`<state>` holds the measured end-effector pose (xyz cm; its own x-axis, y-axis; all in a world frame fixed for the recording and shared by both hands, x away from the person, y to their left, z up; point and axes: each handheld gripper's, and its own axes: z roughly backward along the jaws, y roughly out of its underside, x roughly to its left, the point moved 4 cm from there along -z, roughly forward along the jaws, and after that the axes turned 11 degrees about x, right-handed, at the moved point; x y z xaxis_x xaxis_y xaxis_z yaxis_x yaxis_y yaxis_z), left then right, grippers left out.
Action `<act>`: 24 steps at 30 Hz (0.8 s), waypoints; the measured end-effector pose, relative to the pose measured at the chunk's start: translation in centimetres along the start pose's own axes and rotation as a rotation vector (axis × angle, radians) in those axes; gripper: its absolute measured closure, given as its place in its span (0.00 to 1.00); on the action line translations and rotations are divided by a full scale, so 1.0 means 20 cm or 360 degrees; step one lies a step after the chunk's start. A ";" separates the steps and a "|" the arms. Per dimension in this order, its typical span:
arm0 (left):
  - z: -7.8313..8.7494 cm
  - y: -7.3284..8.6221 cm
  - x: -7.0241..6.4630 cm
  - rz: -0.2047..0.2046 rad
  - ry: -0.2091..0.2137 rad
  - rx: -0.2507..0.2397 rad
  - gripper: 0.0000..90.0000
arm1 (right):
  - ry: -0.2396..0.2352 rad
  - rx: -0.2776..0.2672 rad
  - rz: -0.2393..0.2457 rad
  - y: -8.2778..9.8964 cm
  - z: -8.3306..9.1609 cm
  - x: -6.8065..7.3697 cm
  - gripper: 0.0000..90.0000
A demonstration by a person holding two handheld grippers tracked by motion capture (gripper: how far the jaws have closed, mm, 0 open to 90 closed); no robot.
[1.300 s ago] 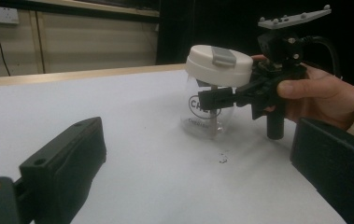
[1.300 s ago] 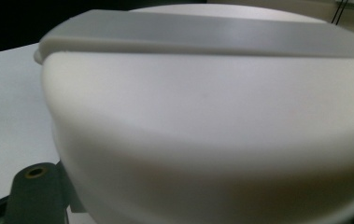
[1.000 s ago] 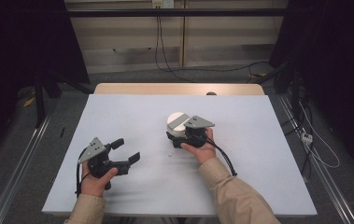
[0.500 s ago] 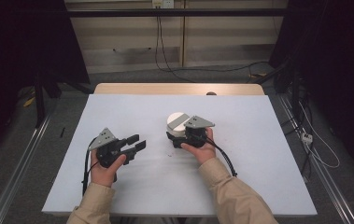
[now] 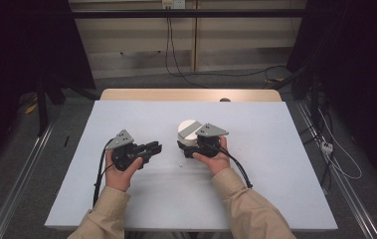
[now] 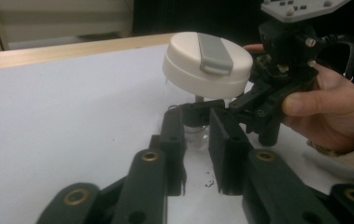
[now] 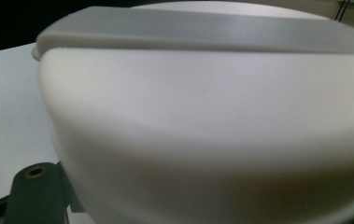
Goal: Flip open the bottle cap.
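Both tools sit low over the white tabletop (image 5: 275,164), each in one of the person's hands near its front half. Nearest in the left gripper view, the left tool (image 6: 197,135) has its two black jaws drawn in to a narrow gap; they have just been closing, and nothing is pinched between them, the gap showing bare tabletop and a few dark specks. In the high view the left tool (image 5: 152,148) points toward the right tool, its tips close to it but apart.

Just past those tips stands the object: a clear, glass-like lower part (image 6: 194,136), hard to make out, topped by a thin stem and a round cream-white cap (image 6: 207,63) with a grey strip across its top. The right tool (image 6: 202,109) is clamped shut on the slim part under that cap, with the right hand (image 6: 329,105) behind it.

From above, the cap (image 5: 189,131) lies just left of the right tool's grey plate, touching the tool's front end. In the right gripper view the cap (image 7: 202,121) looms right above the jaws, very close to the camera.

Farther off, the tabletop's wooden far edge (image 5: 191,94) runs across.
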<state>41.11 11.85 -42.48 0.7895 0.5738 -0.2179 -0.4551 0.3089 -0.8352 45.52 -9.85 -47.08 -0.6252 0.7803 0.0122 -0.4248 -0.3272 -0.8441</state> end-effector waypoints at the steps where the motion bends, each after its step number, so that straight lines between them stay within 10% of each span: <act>1: -0.01 0.00 0.00 -0.0004 0.0007 0.0012 0.88 | -0.0001 0.0000 0.0000 0.00 0.00 0.00 0.21; 24: -0.16 -0.06 -0.06 -0.0091 -0.0026 0.0179 1.00 | -0.0003 0.0000 0.0005 0.00 0.00 0.00 0.21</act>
<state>42.09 8.38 -42.86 0.8091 0.5648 -0.1625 -0.4534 0.4240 -0.7840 45.52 -9.84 -47.14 -0.6277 0.7784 0.0108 -0.4231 -0.3295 -0.8440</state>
